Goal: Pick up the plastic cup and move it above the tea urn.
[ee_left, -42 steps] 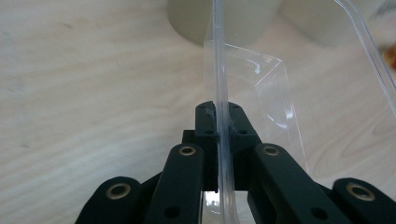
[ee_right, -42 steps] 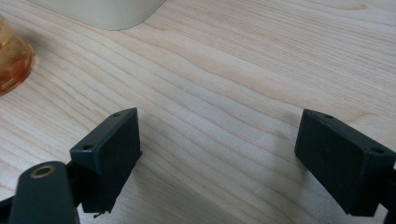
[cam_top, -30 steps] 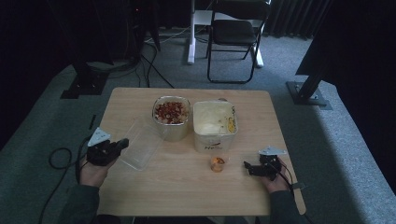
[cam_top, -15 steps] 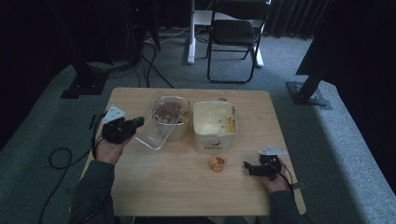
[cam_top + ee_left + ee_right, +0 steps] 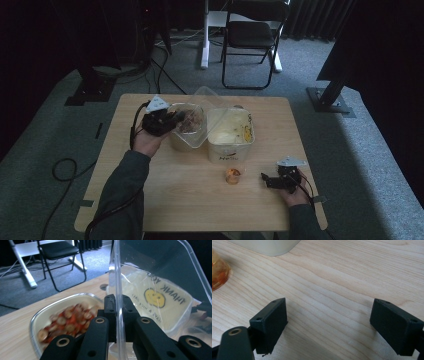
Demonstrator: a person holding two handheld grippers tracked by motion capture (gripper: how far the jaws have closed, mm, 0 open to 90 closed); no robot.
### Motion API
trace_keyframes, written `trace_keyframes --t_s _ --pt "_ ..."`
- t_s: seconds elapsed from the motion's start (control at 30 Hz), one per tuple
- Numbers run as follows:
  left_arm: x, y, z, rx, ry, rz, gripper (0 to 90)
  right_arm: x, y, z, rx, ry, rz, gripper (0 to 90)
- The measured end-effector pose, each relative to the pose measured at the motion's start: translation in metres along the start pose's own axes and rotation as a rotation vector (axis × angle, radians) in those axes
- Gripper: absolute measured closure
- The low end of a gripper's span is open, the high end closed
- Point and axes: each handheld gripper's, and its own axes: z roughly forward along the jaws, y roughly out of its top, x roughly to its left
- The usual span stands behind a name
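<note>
From above, a wooden table (image 5: 165,200) carries 2 food tubs side by side near its far edge; the left tub (image 5: 186,131) holds a reddish chopped mix, the right tub (image 5: 230,134) is white with pale food and a yellow patch inside; a small orange cup (image 5: 233,175) stands near the front of the white tub; the left gripper (image 5: 170,121) is raised at the left tub's rim, gripping a clear plastic lid (image 5: 210,97) that stands tilted over the gap between the 2 tubs; the right gripper (image 5: 266,178) rests low on the table, just right of the cup and apart from it; a black chair (image 5: 251,35) stands on the carpet beyond.

Along the left gripper's jaws, the lid's edge (image 5: 117,290) runs upright between them, pinched tight; a smiley face and "THANK YOU" show through the plastic; the reddish food tub (image 5: 60,320) lies below at left.

Along the right gripper's jaws, they stand wide apart over bare wood with nothing between them; the orange cup (image 5: 218,271) sits at the far left edge, and a corner of the white tub (image 5: 267,246) at top.
</note>
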Motion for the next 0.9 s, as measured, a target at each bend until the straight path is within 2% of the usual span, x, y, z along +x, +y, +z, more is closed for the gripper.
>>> trace_keyframes --t_s 0.4,0.5,0.53,0.6,0.67,0.9 --pt "-0.018 0.021 0.03 0.038 -0.035 0.043 86.2 0.0 0.0 0.0 0.001 0.001 0.001 13.8" --pt "-0.018 0.022 0.036 0.045 -0.071 0.035 85.7 0.0 0.0 0.0 0.001 0.0 -0.001 13.8" --pt "-0.017 0.022 0.038 0.047 -0.104 0.039 81.5 0.0 0.0 0.0 0.001 0.0 -0.001 13.8" --pt "-0.02 0.023 0.04 0.052 -0.076 0.066 65.0 0.0 0.0 0.0 0.001 0.001 0.002 13.8" --pt "-0.021 0.025 0.037 0.035 -0.084 0.068 54.9 0.0 0.0 0.0 0.0 0.0 0.0 13.8" --pt "-0.018 0.026 0.027 -0.007 -0.056 0.047 49.6 0.0 0.0 0.0 0.0 0.0 0.001 13.8"
